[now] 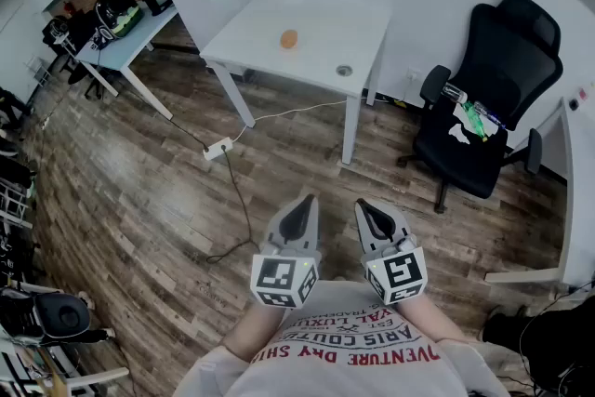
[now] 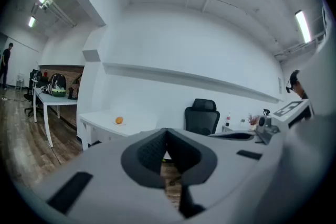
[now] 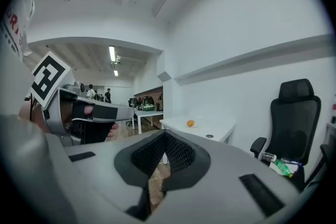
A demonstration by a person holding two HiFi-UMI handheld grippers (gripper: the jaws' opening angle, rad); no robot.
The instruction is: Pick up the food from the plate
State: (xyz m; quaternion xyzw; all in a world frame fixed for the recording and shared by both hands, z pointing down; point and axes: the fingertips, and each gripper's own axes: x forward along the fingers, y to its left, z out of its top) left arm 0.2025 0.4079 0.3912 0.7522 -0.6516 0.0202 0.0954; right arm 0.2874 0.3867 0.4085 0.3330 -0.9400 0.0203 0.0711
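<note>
Your left gripper [image 1: 301, 207] and right gripper [image 1: 369, 211] are both clenched, empty; both well apart from the table [image 1: 335, 25]. Food [image 1: 289, 39] sits near the table's middle.

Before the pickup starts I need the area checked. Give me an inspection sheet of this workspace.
Surface: white table, mostly bare, well away from the person.
Job's things: one orange piece of food toward the table's middle, not yet picked up.
Clutter: small round thing near the table's edge; bottle and green thing on the black chair.
Grippers: left tongs and right tongs both shut, empty, held close to the body.
Cables: white cable running from a power strip on the floor; dark cable trailing toward the person.
Surroundings: wood floor; second table with bags at the left.
</note>
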